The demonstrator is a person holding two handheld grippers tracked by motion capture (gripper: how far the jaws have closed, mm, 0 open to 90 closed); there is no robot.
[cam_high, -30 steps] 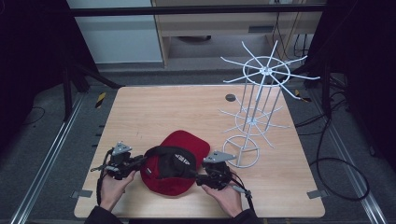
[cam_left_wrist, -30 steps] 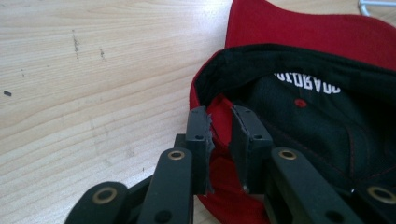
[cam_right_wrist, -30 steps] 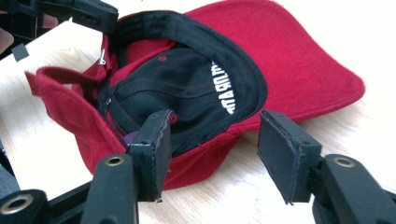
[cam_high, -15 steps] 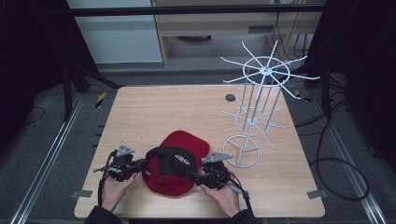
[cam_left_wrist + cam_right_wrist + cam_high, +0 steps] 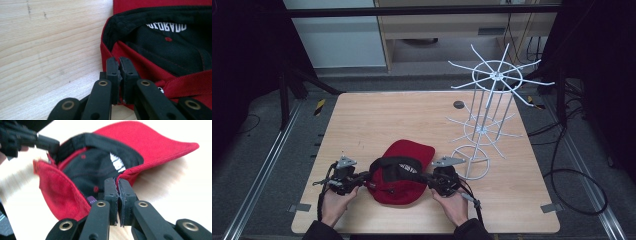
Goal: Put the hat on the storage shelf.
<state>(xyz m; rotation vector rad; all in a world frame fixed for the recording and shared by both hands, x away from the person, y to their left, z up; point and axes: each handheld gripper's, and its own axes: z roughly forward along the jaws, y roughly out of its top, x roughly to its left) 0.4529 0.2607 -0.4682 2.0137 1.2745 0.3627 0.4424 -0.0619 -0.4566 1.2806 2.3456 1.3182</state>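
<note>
The red cap (image 5: 402,172) lies upside down on the wooden table (image 5: 377,120), opening upward, at the edge nearest the person and pinned between the two grippers. The left gripper (image 5: 362,178) has its jaws squeezed together on the cap's rim: in the left gripper view the fingertips (image 5: 113,65) stand nearly touching, with only the thin red edge of the cap (image 5: 140,65) caught between them, and their closing has only just been completed. The right gripper (image 5: 428,179) does the same on the opposite side; in the right gripper view its pads (image 5: 111,187) are pressed together on the rim where red cloth meets the black lining, having closed within the last half second. Gripping both sides of the rim this way probably serves to keep the soft crown spread open and level, so the cap (image 5: 150,145) can be lifted without collapsing, perhaps toward the white wire rack (image 5: 489,120) that stands beyond and to the outside of the right fingers, well apart from them. The brim points away from both sets of fingers, toward the far side of the table. Just beyond the left fingertips, inside the crown, white capital letters on the black lining read "COLORADO", seen upside down and cut off at the top. Close beside the right pads a small purple tag (image 5: 92,200) carries white letters too clipped to read.
</note>
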